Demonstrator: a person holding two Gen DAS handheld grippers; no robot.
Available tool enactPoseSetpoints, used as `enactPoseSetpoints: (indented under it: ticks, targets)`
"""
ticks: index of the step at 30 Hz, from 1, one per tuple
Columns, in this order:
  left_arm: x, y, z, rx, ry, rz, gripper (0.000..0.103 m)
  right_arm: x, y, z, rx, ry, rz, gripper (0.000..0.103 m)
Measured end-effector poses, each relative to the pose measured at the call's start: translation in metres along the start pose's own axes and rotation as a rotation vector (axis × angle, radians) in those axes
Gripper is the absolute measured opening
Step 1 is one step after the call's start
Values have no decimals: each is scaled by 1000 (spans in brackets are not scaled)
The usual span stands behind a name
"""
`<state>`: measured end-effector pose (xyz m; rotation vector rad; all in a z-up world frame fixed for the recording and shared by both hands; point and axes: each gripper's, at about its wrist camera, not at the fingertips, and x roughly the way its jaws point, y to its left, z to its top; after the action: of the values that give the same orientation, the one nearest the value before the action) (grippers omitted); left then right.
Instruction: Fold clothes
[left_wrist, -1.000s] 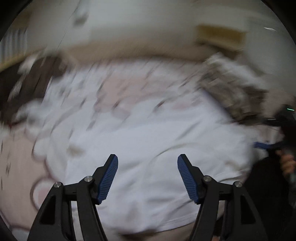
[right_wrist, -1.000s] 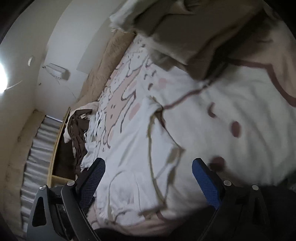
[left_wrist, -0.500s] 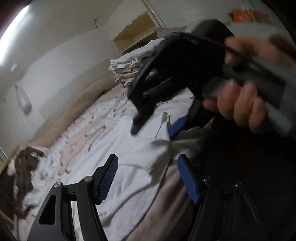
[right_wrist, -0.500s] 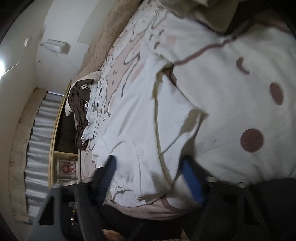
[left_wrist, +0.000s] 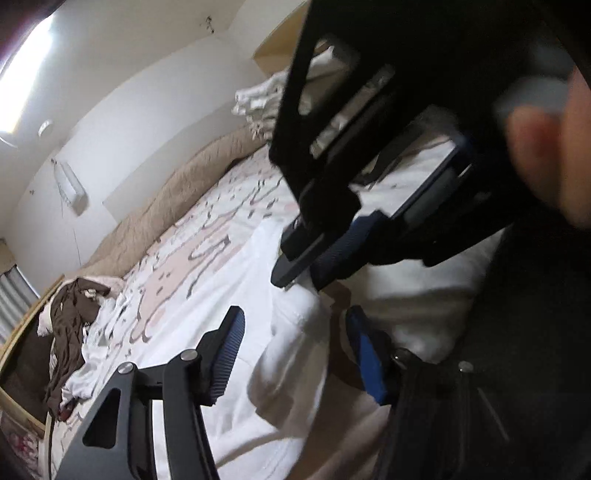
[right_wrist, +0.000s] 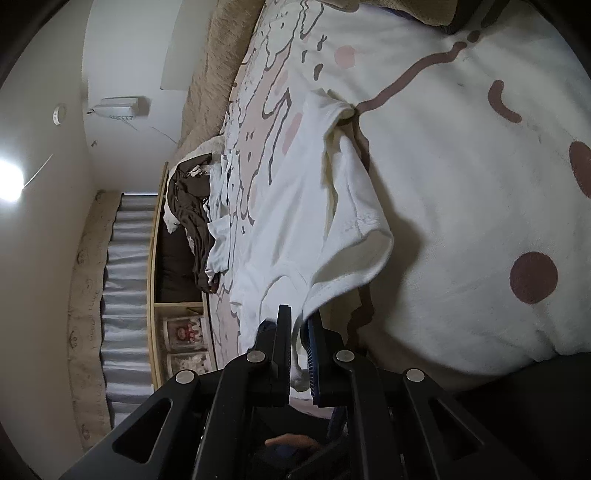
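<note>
White T-shirt (right_wrist: 295, 206) lies spread along the near edge of the bed (right_wrist: 480, 166), on a cream cover with brown dots and pink-brown print. One sleeve is turned over near the shirt's near corner; otherwise the body looks flat, no finished fold showing.

Right gripper (right_wrist: 295, 343): jaws clenched on a pinch of the shirt's near edge, cloth bunched between the blue pads.

Left gripper (left_wrist: 295, 350): jaws spread wide, straddling the shirt's edge at the bed's near side, grasping nothing. The right gripper crowds the top of its view.

Judgement: early stage. One corner taken, second grasp still to make, then all folds.

Brown garment (right_wrist: 192, 214) and other white clothes heaped at the far end of the bed, unfolded.
</note>
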<state>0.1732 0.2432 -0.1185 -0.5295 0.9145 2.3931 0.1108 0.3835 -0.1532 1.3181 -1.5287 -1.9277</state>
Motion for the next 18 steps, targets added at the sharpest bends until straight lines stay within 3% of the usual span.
enactPoseSetpoints:
  ticks: [3,9,11,15,18]
  targets:
    - [5,0,-1,19,-1,7,43,-1,1,1,-9,6,-3,9]
    - [7,0,-6,46,-12,40,39,3,4,3,-18,18,-18,9]
    - [9,1,-6,41,-8,42,17,3,5,3,-22,18,-26,9]
    - [14,18,-7,-42,9,-25,10,4,15,1,-83,16,-86,9]
    - [18,39,-8,-143,29,-102,10,-13,30,3,-190,-63,-161,14]
